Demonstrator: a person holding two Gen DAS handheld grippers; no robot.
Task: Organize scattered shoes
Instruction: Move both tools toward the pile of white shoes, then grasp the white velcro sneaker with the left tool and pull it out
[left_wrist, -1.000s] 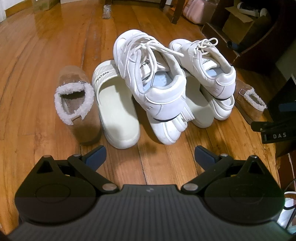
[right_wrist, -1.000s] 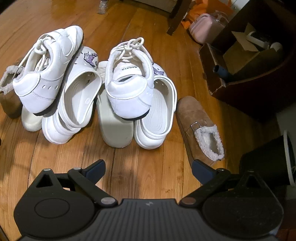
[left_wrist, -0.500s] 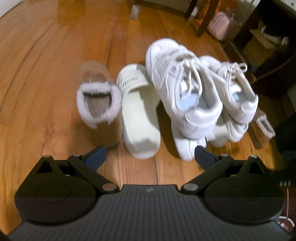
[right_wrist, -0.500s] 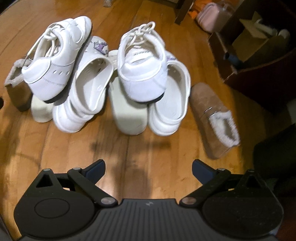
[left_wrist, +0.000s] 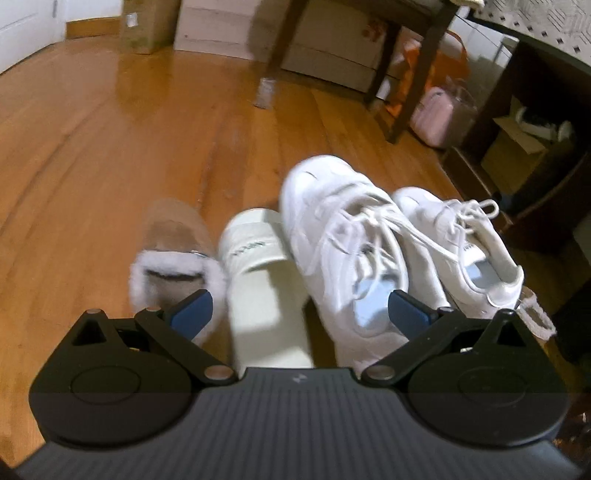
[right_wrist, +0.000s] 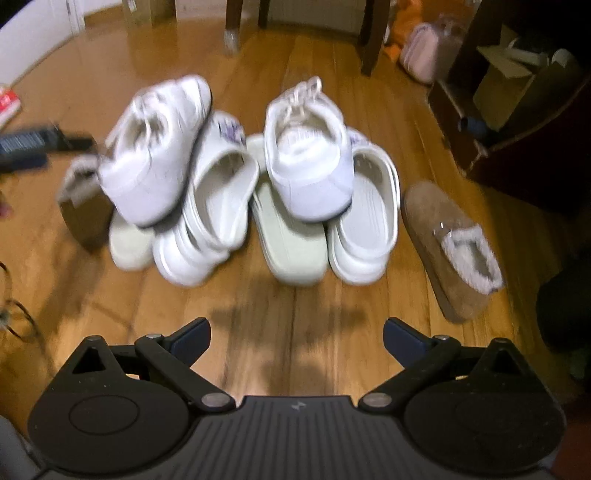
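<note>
Two white sneakers (right_wrist: 306, 155) sit atop slides; both grippers' jaws gape empty.

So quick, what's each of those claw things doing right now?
Left gripper: open, holding nothing.
Right gripper: open, holding nothing.
</note>
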